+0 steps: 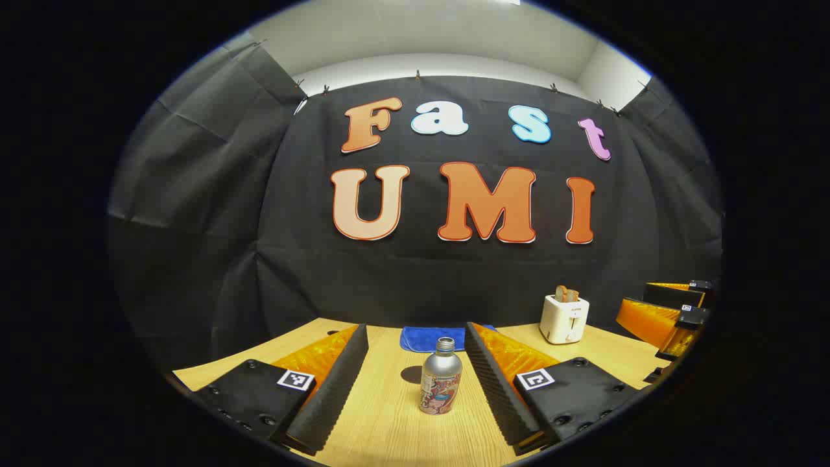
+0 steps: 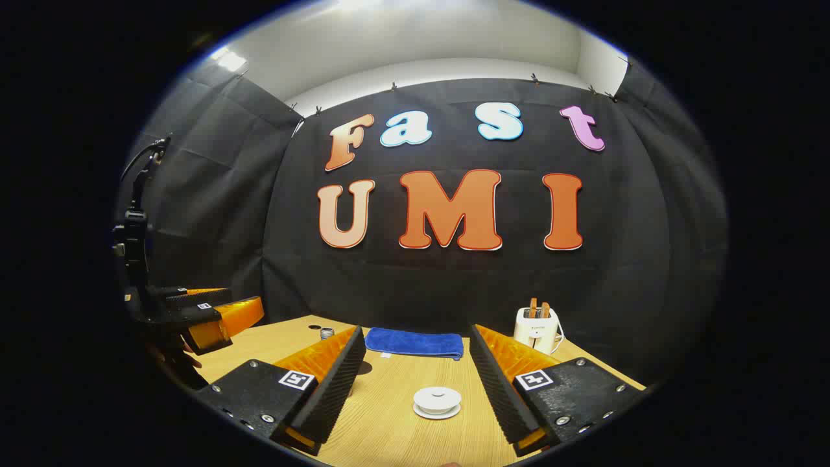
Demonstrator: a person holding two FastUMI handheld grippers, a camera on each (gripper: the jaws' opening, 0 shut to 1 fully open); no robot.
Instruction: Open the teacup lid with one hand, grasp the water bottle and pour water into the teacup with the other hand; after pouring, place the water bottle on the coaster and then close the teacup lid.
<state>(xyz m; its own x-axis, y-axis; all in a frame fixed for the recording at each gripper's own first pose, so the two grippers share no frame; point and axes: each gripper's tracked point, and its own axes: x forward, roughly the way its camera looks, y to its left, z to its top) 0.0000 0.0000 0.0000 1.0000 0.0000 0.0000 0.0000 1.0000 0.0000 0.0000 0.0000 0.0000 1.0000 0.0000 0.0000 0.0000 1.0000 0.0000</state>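
A silver water bottle (image 1: 441, 381) with a printed label and a screw cap stands upright on the wooden table (image 1: 382, 428). It is between the fingers of my left gripper (image 1: 415, 328), which is open and does not touch it. A dark round coaster (image 1: 411, 374) lies just behind and left of the bottle. In the right gripper view, a white teacup (image 2: 437, 402) with its lid on sits on a saucer. My right gripper (image 2: 415, 329) is open, and the cup sits between its wide-apart fingers, untouched. The bottle's top (image 2: 327, 333) peeks up beyond the near-left finger.
A folded blue cloth (image 1: 433, 338) (image 2: 415, 343) lies at the table's back edge. A white toaster (image 1: 564, 318) (image 2: 535, 329) with bread stands at the back right. The right gripper (image 1: 671, 311) shows at the left view's right edge, the left gripper (image 2: 207, 314) at the right view's left edge.
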